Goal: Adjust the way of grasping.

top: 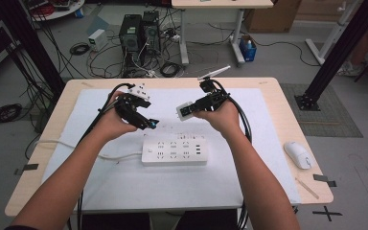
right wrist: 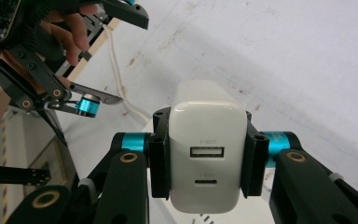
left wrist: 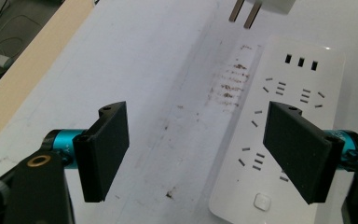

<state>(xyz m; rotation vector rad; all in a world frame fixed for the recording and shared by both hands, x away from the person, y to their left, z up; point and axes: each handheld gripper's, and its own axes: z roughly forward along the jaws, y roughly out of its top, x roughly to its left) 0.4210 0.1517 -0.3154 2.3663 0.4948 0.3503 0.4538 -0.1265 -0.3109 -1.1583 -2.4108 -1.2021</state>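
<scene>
Charger [right wrist: 208, 149] clamped above power strip [top: 174, 151]; left gripper [left wrist: 196, 149] probably clear

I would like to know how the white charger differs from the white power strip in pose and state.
The charger is held above the table, clamped in the shut right gripper; the power strip lies flat on the white table cover, untouched. The charger is small and blocky with two prongs; the power strip is long, with many sockets. Both are white plastic.

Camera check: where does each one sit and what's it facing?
High view: above the person's side, looking down on the white-covered table; both forearms show.
Left gripper view: on the left gripper, over the white power strip; open jaws.
Right gripper view: on the right gripper, jaws gripping the white USB charger.
Shared: charger, strip.
</scene>
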